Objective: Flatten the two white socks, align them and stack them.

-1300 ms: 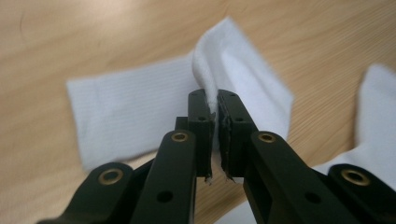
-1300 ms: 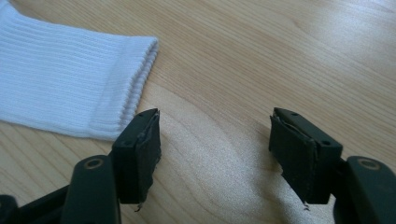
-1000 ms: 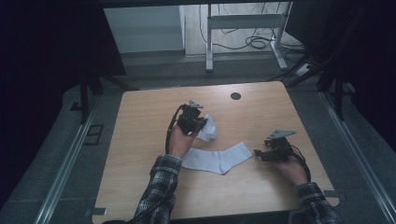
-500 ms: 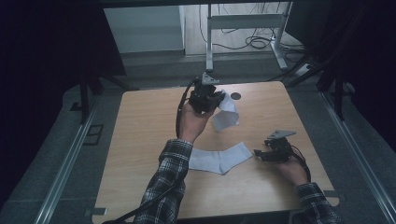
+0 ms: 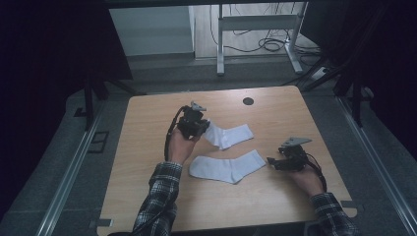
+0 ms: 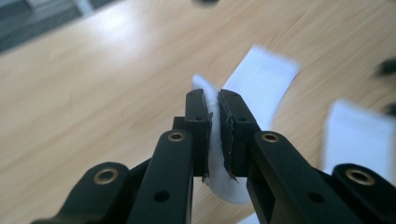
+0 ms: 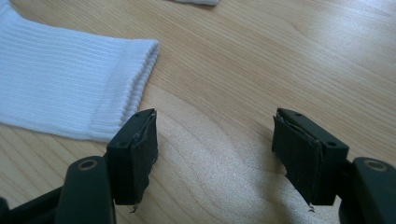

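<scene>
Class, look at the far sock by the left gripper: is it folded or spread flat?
Spread flat: the far sock lies open on the table, one end pinched in the left gripper.

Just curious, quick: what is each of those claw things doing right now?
Left gripper: closed on the far white sock.
Right gripper: open, holding nothing, beside the near white sock.

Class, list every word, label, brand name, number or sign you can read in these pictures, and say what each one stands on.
None: there is no readable text. The two white socks, the wooden table, the left gripper and the right gripper carry no words, numbers or signs.
</scene>
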Demonstrator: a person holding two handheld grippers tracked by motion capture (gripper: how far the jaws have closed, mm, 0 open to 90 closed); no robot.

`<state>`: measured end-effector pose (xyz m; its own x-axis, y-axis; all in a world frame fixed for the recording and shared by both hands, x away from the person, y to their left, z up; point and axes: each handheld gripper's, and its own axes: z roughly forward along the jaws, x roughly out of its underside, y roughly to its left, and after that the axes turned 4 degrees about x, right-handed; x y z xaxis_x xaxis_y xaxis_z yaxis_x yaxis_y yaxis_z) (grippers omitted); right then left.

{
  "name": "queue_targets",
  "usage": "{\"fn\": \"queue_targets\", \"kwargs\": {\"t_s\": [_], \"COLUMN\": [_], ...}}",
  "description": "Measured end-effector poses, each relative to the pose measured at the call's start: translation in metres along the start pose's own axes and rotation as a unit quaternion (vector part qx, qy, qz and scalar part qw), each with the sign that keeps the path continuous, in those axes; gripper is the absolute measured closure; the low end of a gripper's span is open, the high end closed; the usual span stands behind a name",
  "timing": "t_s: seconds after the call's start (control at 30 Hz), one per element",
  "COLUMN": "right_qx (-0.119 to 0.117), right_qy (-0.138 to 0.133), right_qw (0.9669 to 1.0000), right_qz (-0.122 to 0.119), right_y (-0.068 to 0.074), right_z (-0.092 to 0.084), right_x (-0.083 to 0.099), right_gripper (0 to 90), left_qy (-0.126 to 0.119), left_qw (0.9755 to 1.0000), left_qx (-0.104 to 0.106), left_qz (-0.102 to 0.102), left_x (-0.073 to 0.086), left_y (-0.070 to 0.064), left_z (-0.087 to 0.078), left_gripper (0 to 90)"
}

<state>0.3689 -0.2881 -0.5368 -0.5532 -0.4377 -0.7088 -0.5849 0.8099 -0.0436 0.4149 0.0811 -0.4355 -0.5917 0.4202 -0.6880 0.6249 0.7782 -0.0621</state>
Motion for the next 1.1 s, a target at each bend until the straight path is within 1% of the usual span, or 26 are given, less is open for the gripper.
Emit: {"fn": "queue_targets", "kwargs": {"t_s": [0.03, 0.07, 0.1, 0.17, 0.2, 0.23, 0.27, 0.33, 0.4, 0.43, 0.5, 0.53, 0.57, 0.6, 0.63, 0.67, 0.7, 0.73, 0.77, 0.8, 0.83, 0.87, 0.97, 1.03, 1.07, 1.1], "right_qx": [0.000, 0.001, 0.001, 0.001, 0.001, 0.002, 0.002, 0.002, 0.002, 0.002, 0.002, 0.002, 0.002, 0.002, 0.002, 0.002, 0.002, 0.002, 0.002, 0.003, 0.003, 0.005, 0.007, 0.005, 0.004, 0.004], "right_qy": [0.000, 0.001, 0.001, 0.001, 0.001, 0.001, 0.001, 0.001, 0.002, 0.002, 0.003, 0.003, 0.004, 0.003, 0.004, 0.004, 0.004, 0.005, 0.005, 0.008, 0.008, 0.017, 0.022, 0.027, 0.029, 0.029], "right_qw": [1.0000, 1.0000, 1.0000, 1.0000, 1.0000, 1.0000, 1.0000, 1.0000, 1.0000, 1.0000, 1.0000, 1.0000, 1.0000, 1.0000, 1.0000, 1.0000, 1.0000, 1.0000, 1.0000, 1.0000, 1.0000, 0.9998, 0.9997, 0.9995, 0.9994, 0.9994], "right_qz": [0.001, 0.001, 0.001, 0.002, 0.002, 0.001, 0.002, 0.001, 0.001, 0.001, 0.002, 0.002, 0.002, 0.002, 0.002, 0.002, 0.002, 0.002, 0.002, 0.002, 0.002, 0.005, 0.008, 0.012, 0.017, 0.017], "right_y": [0.000, 0.000, 0.000, 0.001, 0.001, 0.001, 0.001, 0.001, 0.001, 0.000, 0.001, 0.001, 0.001, 0.001, 0.001, 0.001, 0.001, 0.001, 0.001, 0.001, 0.001, 0.002, 0.001, 0.000, -0.001, -0.001], "right_z": [0.000, 0.000, 0.000, 0.000, 0.000, 0.000, 0.000, 0.000, 0.000, 0.000, 0.000, 0.000, 0.000, 0.000, 0.000, 0.000, 0.000, 0.000, 0.000, 0.000, 0.000, -0.001, -0.001, -0.002, -0.002, -0.002], "right_x": [0.000, 0.000, 0.000, 0.000, 0.000, 0.000, 0.000, 0.000, 0.000, 0.000, -0.001, -0.001, -0.001, -0.001, -0.001, -0.001, -0.001, -0.001, -0.001, -0.002, -0.002, -0.003, -0.005, -0.006, -0.007, -0.007], "right_gripper": [31.0, 30.8, 30.8, 30.8, 30.8, 30.8, 30.8, 30.8, 30.8, 30.8, 30.8, 30.8, 30.8, 30.8, 30.8, 30.8, 30.8, 30.8, 30.8, 30.8, 30.8, 30.9, 32.0, 33.7, 34.6, 34.6], "left_qy": [0.007, 0.020, 0.020, 0.031, 0.042, 0.042, 0.051, 0.063, 0.074, 0.074, 0.086, 0.086, 0.088, 0.088, 0.087, 0.079, 0.071, 0.064, 0.064, 0.054, 0.054, 0.039, 0.021, 0.013, 0.011, 0.011], "left_qw": [1.0000, 0.9997, 0.9997, 0.9992, 0.9985, 0.9985, 0.9977, 0.9965, 0.9951, 0.9951, 0.9933, 0.9933, 0.9928, 0.9924, 0.9924, 0.9931, 0.9938, 0.9944, 0.9944, 0.9949, 0.9949, 0.9956, 0.9960, 0.9963, 0.9963, 0.9963], "left_qx": [-0.004, -0.013, -0.013, -0.025, -0.035, -0.035, -0.044, -0.054, -0.065, -0.065, -0.076, -0.076, -0.081, -0.085, -0.086, -0.084, -0.080, -0.077, -0.077, -0.076, -0.076, -0.074, -0.073, -0.070, -0.070, -0.070], "left_qz": [-0.002, -0.003, -0.003, -0.005, -0.006, -0.006, -0.010, -0.012, -0.009, -0.009, -0.014, -0.014, -0.012, -0.013, -0.014, -0.024, -0.030, -0.035, -0.035, -0.039, -0.039, -0.042, -0.048, -0.048, -0.048, -0.048], "left_x": [0.006, 0.015, 0.015, 0.023, 0.030, 0.030, 0.037, 0.044, 0.051, 0.051, 0.063, 0.063, 0.066, 0.069, 0.071, 0.074, 0.075, 0.075, 0.075, 0.074, 0.074, 0.073, 0.073, 0.074, 0.075, 0.075], "left_y": [0.003, 0.007, 0.007, 0.011, 0.016, 0.016, 0.021, 0.025, 0.029, 0.029, 0.033, 0.033, 0.034, 0.035, 0.035, 0.037, 0.038, 0.039, 0.039, 0.040, 0.040, 0.041, 0.043, 0.044, 0.044, 0.044], "left_z": [0.003, 0.009, 0.009, 0.014, 0.017, 0.017, 0.021, 0.024, 0.027, 0.027, 0.033, 0.033, 0.035, 0.037, 0.038, 0.037, 0.036, 0.035, 0.035, 0.031, 0.031, 0.026, 0.019, 0.016, 0.015, 0.015], "left_gripper": [82.0, 81.9, 81.7, 81.7, 81.6, 81.3, 81.2, 80.8, 79.7, 79.6, 77.9, 75.1, 75.1, 72.0, 68.3, 59.5, 57.6, 53.9, 50.9, 50.2, 49.1, 47.1, 44.4, 43.4, 43.4, 43.4]}}
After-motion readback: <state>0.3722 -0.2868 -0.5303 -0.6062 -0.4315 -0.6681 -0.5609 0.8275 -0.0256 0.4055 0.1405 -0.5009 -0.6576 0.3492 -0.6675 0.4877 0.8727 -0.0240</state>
